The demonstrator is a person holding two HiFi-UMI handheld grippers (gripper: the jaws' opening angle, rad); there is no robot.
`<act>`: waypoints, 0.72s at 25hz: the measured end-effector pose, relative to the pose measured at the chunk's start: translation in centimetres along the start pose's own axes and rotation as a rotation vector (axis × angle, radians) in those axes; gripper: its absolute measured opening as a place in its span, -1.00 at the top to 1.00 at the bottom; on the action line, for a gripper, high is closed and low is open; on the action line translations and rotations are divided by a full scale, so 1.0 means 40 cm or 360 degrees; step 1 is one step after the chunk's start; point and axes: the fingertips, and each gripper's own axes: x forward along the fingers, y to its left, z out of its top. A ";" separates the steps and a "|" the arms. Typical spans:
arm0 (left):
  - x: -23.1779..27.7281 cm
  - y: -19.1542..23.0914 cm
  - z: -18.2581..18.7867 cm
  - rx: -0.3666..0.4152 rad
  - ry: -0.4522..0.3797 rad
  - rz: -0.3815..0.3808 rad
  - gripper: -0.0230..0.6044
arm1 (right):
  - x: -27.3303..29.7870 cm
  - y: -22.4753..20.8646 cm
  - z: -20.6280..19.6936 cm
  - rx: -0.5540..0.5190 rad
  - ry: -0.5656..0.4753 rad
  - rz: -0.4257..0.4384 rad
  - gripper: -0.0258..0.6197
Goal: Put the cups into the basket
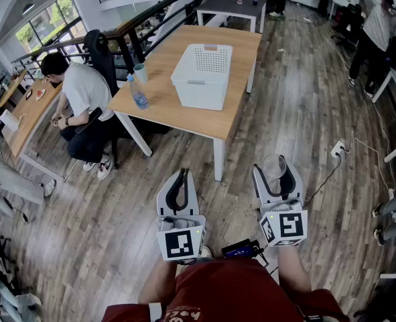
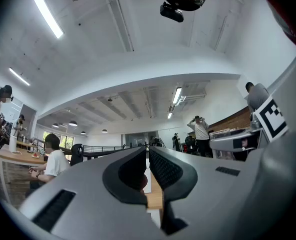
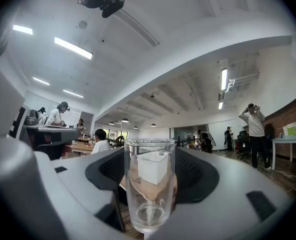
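Your right gripper [image 1: 276,174] clasps a clear cup [image 3: 149,184] in wide-set jaws while your left gripper [image 1: 179,183] stays out of it, jaws pinched together and empty; any slack in the squeeze could drop the glass short of the basket [image 1: 202,79] at twelve o'clock.

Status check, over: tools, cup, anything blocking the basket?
Left tool shut, empty. Right tool shut on clear glass cup. White perforated plastic basket on wooden table ahead. Clear plastic bottle stands left of it, apart.
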 end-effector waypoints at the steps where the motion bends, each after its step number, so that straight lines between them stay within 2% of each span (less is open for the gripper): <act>1: 0.000 -0.002 0.002 0.0000 0.0002 -0.0001 0.85 | 0.000 0.000 0.001 -0.0001 0.0000 0.0003 0.04; 18: -0.005 -0.068 -0.004 0.0007 0.0039 -0.0033 0.85 | -0.038 -0.047 -0.015 0.0026 0.0011 0.0000 0.04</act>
